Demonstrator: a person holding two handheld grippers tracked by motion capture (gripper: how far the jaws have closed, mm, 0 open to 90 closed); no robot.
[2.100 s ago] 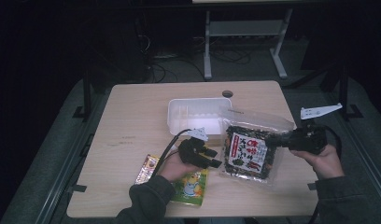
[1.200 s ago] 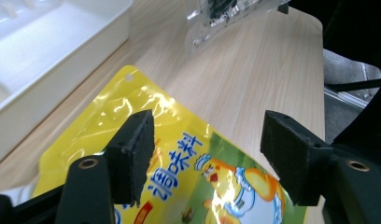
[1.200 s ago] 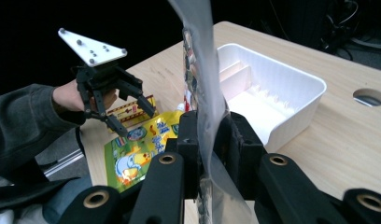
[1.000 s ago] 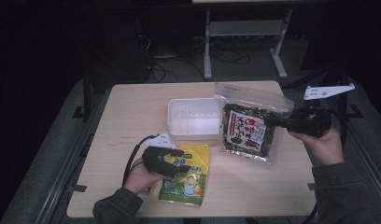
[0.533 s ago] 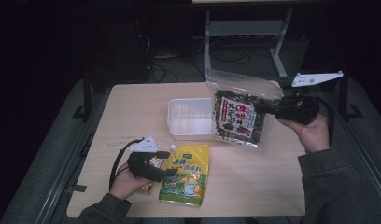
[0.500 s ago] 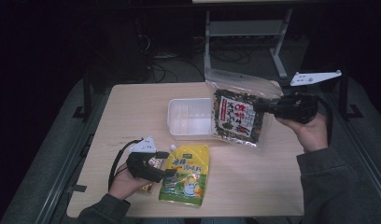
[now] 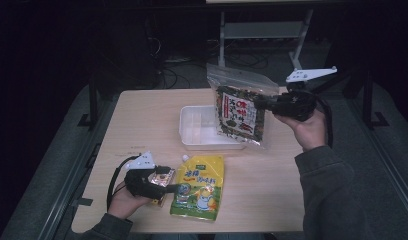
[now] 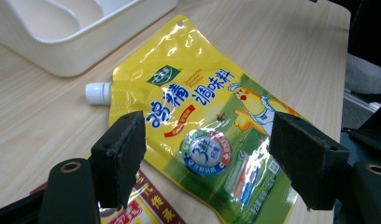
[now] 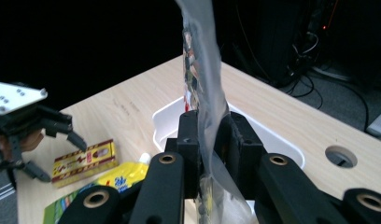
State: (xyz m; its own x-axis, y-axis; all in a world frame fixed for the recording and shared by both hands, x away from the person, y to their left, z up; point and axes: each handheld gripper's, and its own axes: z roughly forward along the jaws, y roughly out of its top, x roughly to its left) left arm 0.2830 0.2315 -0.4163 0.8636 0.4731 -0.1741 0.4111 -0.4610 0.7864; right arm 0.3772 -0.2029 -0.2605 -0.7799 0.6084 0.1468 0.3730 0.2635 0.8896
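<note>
A yellow spouted pouch (image 7: 199, 186) (image 8: 198, 93) lies flat near the table's front edge. My left gripper (image 7: 171, 181) (image 8: 209, 140) hovers low at its left side. Its jaws are open and have just been opening, and nothing is pinched between them. A small red-and-yellow packet (image 7: 163, 176) (image 8: 132, 210) lies under it. My right gripper (image 7: 264, 102) (image 9: 211, 126) is shut on the edge of a clear zip bag (image 7: 237, 112) (image 9: 200, 46) with a dark snack pack inside. The bag hangs upright over the right end of the white tray (image 7: 202, 131) (image 9: 272, 144).
The wooden table (image 7: 142, 115) has a round cable hole (image 9: 340, 156) near its far right. Its edges drop to grey carpet, with a metal stand and cables behind. In the right gripper view, the left gripper (image 9: 30, 126) shows beside the packet (image 9: 83, 161).
The right hand has lifted the bag and carried it left and farther back, over the tray. The left hand has drawn back left and toward the front edge, off the pouch.
</note>
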